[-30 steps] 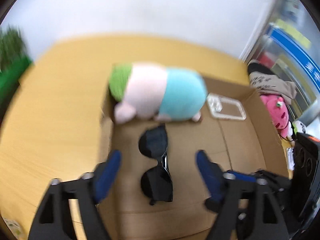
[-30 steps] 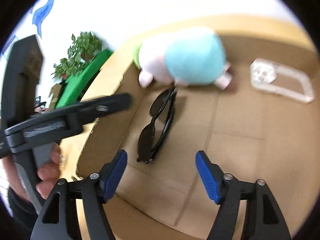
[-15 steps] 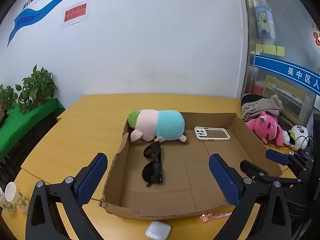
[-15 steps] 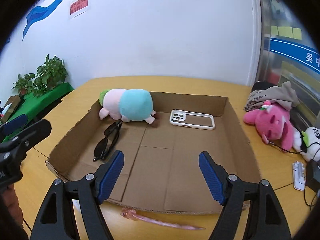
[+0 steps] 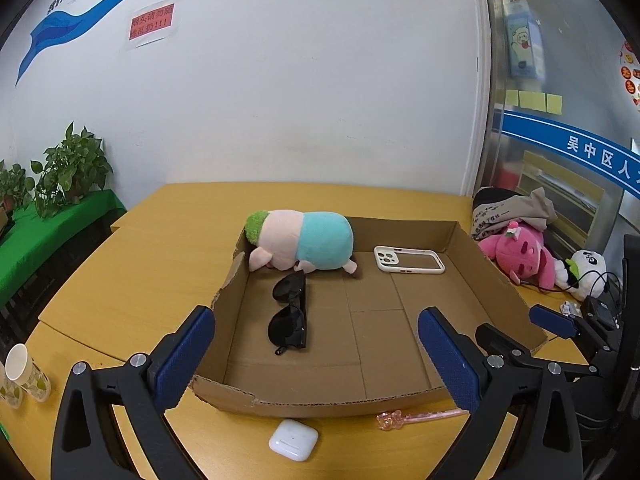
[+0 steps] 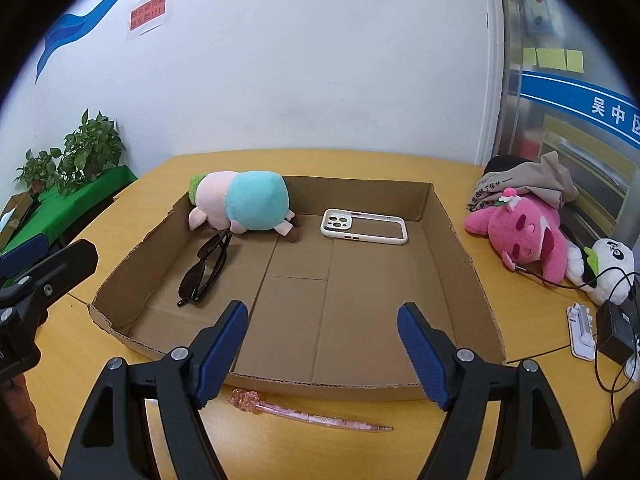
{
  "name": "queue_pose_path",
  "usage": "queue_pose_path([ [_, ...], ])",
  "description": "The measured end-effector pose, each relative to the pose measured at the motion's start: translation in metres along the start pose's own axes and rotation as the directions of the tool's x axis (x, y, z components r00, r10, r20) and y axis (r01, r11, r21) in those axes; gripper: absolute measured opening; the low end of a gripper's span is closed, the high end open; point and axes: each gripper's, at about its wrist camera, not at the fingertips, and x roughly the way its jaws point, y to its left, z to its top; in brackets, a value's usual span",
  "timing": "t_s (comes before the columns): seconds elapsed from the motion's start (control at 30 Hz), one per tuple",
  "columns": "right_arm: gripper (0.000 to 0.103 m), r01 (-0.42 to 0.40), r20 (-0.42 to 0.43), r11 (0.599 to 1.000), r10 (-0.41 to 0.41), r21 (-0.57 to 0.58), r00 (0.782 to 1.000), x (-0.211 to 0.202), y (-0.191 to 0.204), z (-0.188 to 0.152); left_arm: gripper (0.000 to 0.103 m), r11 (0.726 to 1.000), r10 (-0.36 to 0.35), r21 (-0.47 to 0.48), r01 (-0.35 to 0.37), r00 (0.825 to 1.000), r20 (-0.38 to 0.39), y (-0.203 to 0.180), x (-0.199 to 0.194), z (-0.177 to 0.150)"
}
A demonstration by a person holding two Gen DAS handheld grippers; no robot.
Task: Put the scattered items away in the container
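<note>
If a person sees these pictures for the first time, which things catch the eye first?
Probably the pastel plush pig lying in the far left corner of the shallow cardboard box, with black sunglasses just in front of it. Next, the bright pink plush toy on the table, right of the box.

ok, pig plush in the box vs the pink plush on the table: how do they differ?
Place: the pig plush lies inside the cardboard box, at its far left corner; the pink plush lies on the table outside the box's right wall.
Colour: the pig plush is pale pink with a turquoise body and green cap; the pink plush is hot pink all over.
Neighbours: sunglasses lie by the pig plush; a panda toy sits against the pink plush.
Shared: both lie down, ungripped.
</note>
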Motion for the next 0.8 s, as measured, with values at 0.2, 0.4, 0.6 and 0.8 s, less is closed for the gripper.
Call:
queue_pose_path([
  [0.2,0.077,0.007,0.001,1.0,-0.007,-0.003,1.0,-0.004,0.0,-0.004,0.103,1.0,0.001,0.008,-0.001,1.0,-0.008,-0.006,-0.002,-0.004],
  [0.4,0.077,0.011,0.0,1.0,-0.011,-0.009,1.0,-0.007,-0.001,-0.005,0.103,1.0,0.005,-0.005,-0.005,1.0,-0.014,-0.007,-0.003,-0.007],
  [0.6,0.077,0.017,-0.005,1.0,-0.017,-0.01,1.0,-0.007,-0.001,-0.008,0.103,1.0,-0.001,-0.005,0.001,1.0,-0.022,-0.008,-0.003,-0.01],
  [0.8,0.077,0.03,-0.01,1.0,-0.03,0.0,1.0,-0.007,-0.004,-0.01,0.103,1.0,-0.003,-0.009,0.003,0.999,-0.034,-0.003,0.0,-0.013],
])
